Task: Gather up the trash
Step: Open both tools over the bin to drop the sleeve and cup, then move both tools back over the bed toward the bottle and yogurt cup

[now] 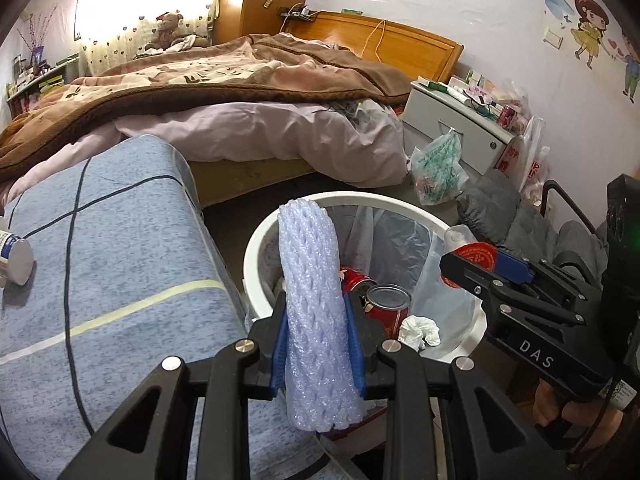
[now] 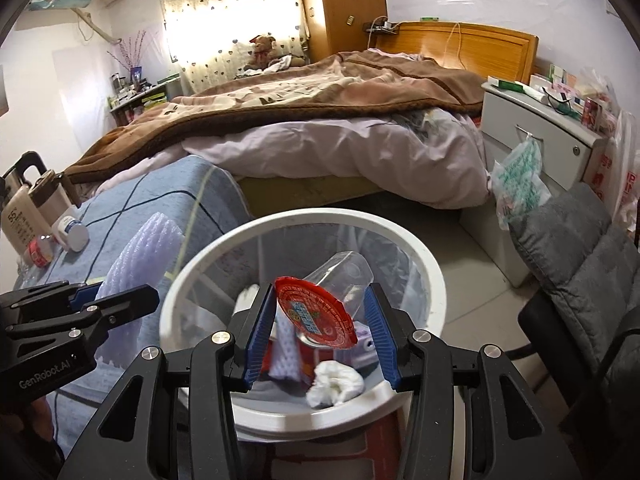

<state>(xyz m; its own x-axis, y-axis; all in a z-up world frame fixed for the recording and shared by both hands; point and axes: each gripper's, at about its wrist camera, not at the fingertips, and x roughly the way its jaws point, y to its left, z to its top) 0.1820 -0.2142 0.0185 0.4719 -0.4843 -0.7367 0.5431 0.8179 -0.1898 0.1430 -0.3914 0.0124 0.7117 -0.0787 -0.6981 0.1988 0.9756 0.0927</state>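
Note:
My left gripper is shut on a white foam net sleeve, held upright at the left edge of the white trash bin. It also shows in the right wrist view. My right gripper holds a clear plastic cup with a red foil lid over the bin; the cup also shows in the left wrist view. Inside the bin lie a red can and a crumpled tissue.
A blue-grey covered surface lies left of the bin, with a white bottle, a small red item and a flask. A bed, a nightstand, a hanging plastic bag and a grey padded chair stand around.

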